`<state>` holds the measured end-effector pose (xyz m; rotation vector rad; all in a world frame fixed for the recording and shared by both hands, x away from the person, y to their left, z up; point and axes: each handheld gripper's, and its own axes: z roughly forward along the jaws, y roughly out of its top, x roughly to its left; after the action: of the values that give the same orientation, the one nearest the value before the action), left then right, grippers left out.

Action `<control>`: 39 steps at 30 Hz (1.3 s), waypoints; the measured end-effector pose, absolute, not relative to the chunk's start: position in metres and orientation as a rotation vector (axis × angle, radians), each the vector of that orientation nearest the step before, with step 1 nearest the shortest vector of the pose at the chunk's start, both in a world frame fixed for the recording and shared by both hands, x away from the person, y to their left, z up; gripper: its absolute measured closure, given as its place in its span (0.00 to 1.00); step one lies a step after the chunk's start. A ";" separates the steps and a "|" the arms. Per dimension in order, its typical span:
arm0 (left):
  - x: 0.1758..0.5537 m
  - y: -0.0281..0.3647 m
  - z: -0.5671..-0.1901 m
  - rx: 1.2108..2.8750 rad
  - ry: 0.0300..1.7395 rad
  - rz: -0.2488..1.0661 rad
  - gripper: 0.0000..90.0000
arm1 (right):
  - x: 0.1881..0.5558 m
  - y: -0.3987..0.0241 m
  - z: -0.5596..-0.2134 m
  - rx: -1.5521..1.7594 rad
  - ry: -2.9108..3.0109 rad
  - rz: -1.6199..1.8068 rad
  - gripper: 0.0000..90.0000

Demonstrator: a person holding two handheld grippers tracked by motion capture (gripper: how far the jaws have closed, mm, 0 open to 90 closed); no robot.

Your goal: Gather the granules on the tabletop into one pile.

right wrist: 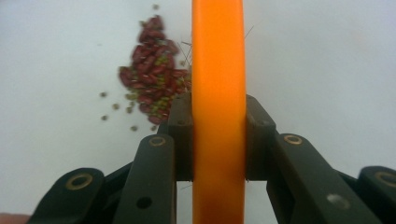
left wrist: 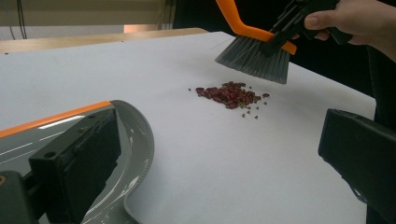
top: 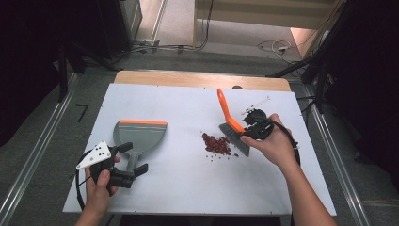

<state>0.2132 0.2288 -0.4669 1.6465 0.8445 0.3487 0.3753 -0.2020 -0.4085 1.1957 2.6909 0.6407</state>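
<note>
Two grippers at work over white table (top: 188, 188). Right gripper (top: 248, 128) clamped shut on orange brush (top: 230, 123), bristles lifted just beside bean pile (top: 216, 144), near table centre. Left gripper (top: 131, 160) with jaws spread wide astride dustpan (top: 141, 134) handle, pads not seen pressing; pan flat, well left of beans.

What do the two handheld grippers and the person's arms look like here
Both grippers are black. The left gripper carries a pale grey three-cornered plate dotted with small dark holes, and a black cable loops from it beside the wrist. The right gripper has a white bracket on top and a black cable curving over the hand. Seen close, its linkage arms show brass-coloured rivets. The forearms are bare, with no sleeves or gloves in view.
</note>
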 end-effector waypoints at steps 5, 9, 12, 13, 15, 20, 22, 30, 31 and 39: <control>0.213 0.228 -0.467 1.648 0.844 0.347 0.00 | 0.374 -0.200 -0.420 1.258 2.573 0.503 0.76; 0.213 0.229 -0.467 1.647 0.843 0.349 0.00 | 0.374 -0.193 -0.429 1.277 2.501 0.416 0.76; 0.214 0.230 -0.467 1.647 0.842 0.349 0.00 | 0.371 -0.184 -0.433 1.288 2.495 0.417 0.76; 0.214 0.229 -0.468 1.646 0.842 0.348 0.00 | 0.370 -0.180 -0.434 1.281 2.488 0.402 0.76; 0.214 0.229 -0.467 1.648 0.841 0.348 0.00 | 0.369 -0.174 -0.434 1.292 2.491 0.403 0.76; 0.213 0.230 -0.467 1.648 0.840 0.351 0.00 | 0.368 -0.162 -0.434 1.296 2.503 0.421 0.76; 0.213 0.230 -0.466 1.649 0.842 0.352 0.00 | 0.369 -0.157 -0.433 1.293 2.513 0.431 0.76; 0.213 0.231 -0.467 1.648 0.842 0.349 0.00 | 0.369 -0.139 -0.433 1.267 2.544 0.458 0.76; 0.213 0.231 -0.467 1.648 0.842 0.350 0.00 | 0.370 -0.137 -0.433 1.266 2.547 0.461 0.76; 0.214 0.231 -0.467 1.644 0.844 0.349 0.00 | 0.370 -0.130 -0.431 1.217 2.583 0.470 0.76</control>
<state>0.2136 0.2313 -0.4668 1.6442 0.8445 0.3487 0.3700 -0.1296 -0.4314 1.2174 2.5827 0.4695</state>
